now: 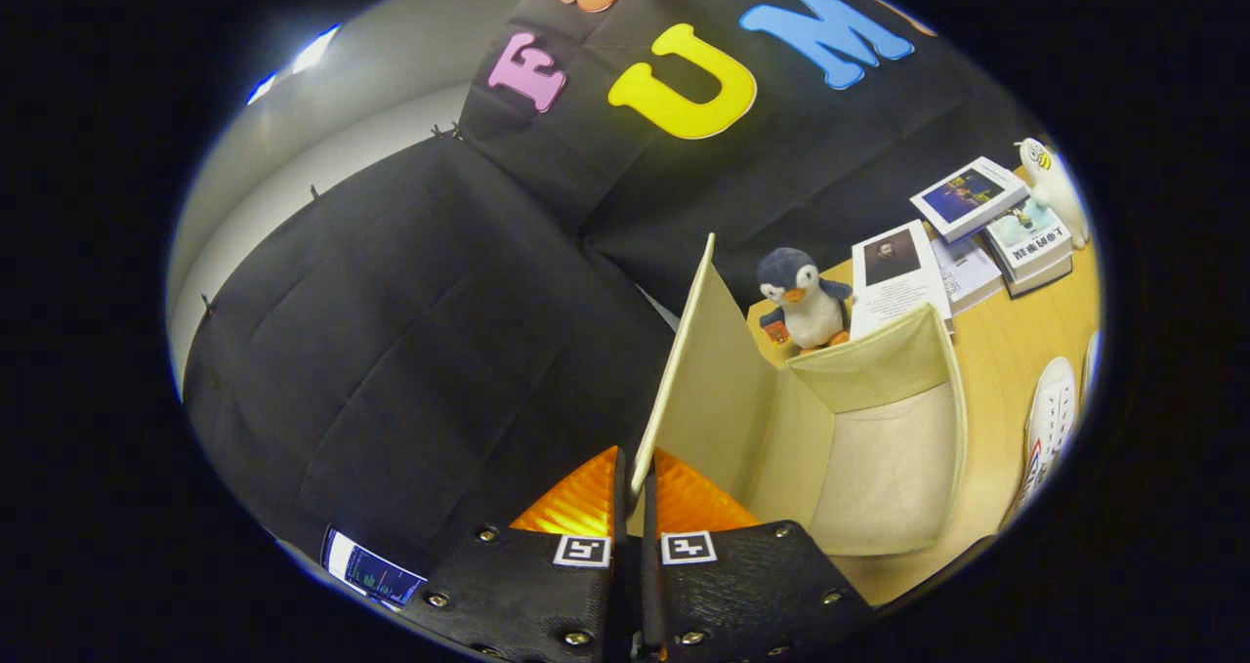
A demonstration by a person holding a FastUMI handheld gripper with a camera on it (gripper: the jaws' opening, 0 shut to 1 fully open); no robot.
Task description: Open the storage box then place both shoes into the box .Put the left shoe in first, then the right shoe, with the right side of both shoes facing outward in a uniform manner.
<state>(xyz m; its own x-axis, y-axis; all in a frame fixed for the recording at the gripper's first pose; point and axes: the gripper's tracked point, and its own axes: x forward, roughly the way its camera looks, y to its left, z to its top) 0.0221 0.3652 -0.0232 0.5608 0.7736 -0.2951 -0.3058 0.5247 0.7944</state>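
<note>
Tongs (635,492) clamping lid (684,370) edge of storage box (879,448), lid standing raised. Thin flap slipping out, falling shut, likely if pulled askew. Shoe (1050,424) lying on worktop (1006,351) beside box.

White shoe (1053,419) partly cut off beside box (879,448).
</note>
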